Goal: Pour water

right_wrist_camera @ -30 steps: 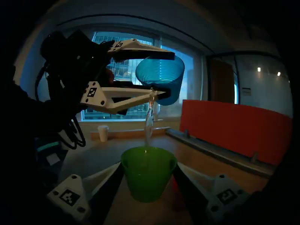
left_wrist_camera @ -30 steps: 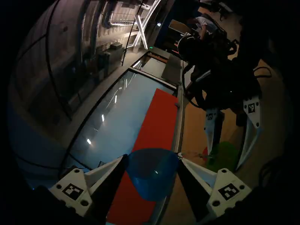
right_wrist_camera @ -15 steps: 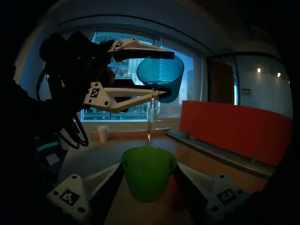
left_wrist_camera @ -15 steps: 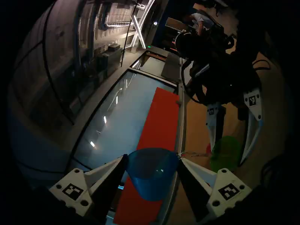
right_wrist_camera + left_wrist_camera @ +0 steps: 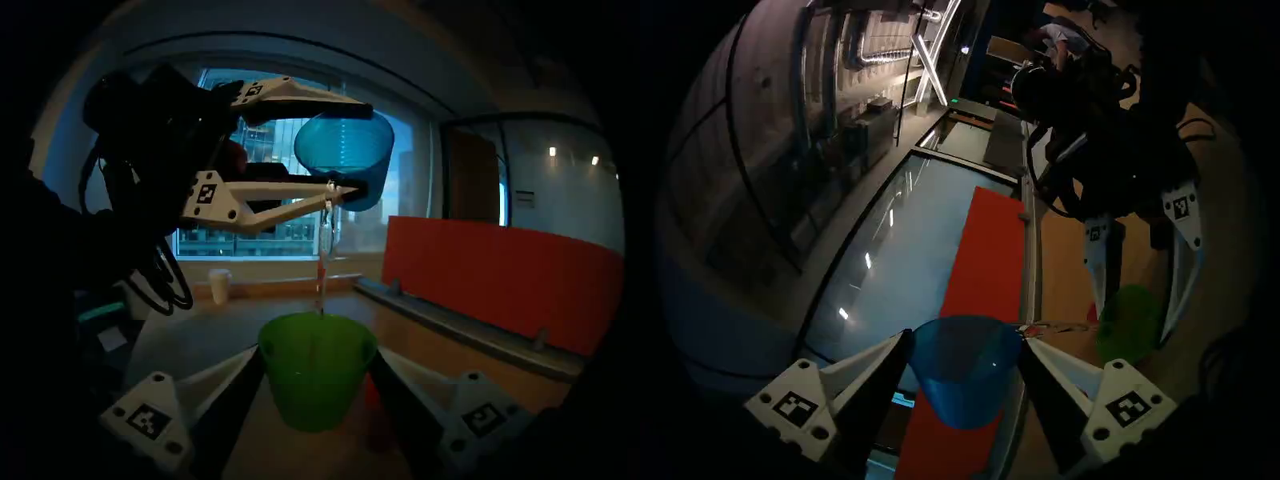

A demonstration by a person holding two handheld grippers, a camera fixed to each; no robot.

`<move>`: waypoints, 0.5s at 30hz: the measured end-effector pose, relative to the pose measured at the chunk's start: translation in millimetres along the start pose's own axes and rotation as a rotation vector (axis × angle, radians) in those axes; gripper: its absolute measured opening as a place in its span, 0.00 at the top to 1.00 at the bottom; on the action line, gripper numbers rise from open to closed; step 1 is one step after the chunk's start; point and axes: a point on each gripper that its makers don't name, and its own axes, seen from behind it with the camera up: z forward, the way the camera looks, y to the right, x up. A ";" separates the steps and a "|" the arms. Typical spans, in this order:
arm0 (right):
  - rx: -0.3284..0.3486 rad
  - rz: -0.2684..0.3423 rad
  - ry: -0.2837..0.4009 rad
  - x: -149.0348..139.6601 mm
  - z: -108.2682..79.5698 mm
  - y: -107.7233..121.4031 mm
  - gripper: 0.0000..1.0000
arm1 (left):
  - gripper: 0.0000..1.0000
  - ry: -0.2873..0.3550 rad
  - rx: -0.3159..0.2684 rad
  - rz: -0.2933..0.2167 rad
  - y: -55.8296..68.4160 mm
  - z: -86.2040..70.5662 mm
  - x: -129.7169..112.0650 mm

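My left gripper (image 5: 964, 352) is shut on a blue translucent cup (image 5: 964, 376), tipped far over on its side. In the right gripper view that blue cup (image 5: 346, 160) hangs high with the left gripper (image 5: 356, 152) around it, and a thin stream of water (image 5: 322, 264) falls from its rim. Below it my right gripper (image 5: 316, 360) is shut on an upright green cup (image 5: 316, 372), which catches the stream. In the left gripper view the green cup (image 5: 1128, 324) sits between the right gripper's white fingers (image 5: 1102, 268), with the right gripper (image 5: 1140, 308) held by a dark gloved hand.
A wooden table (image 5: 448, 344) lies under the cups, edged by a red partition (image 5: 512, 276) on a metal rail. A small white paper cup (image 5: 218, 284) stands on the window sill at the back. Black cables (image 5: 160, 280) hang from the left hand's gear.
The blue cup has tipped a little further, and the water stream has thinned. The green cup stays in place under it.
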 end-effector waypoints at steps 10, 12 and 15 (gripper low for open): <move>0.002 -0.005 0.001 1.3 -0.8 -0.4 0.10 | 0.10 -0.001 0.004 0.040 -3.4 -1.2 2.5; 0.002 -0.006 0.001 1.3 -1.0 -0.3 0.10 | 0.10 0.000 0.006 0.046 -4.5 -1.2 3.3; 0.003 -0.007 0.002 1.3 -1.2 -0.5 0.10 | 0.10 0.004 0.008 0.054 -5.8 -1.3 4.5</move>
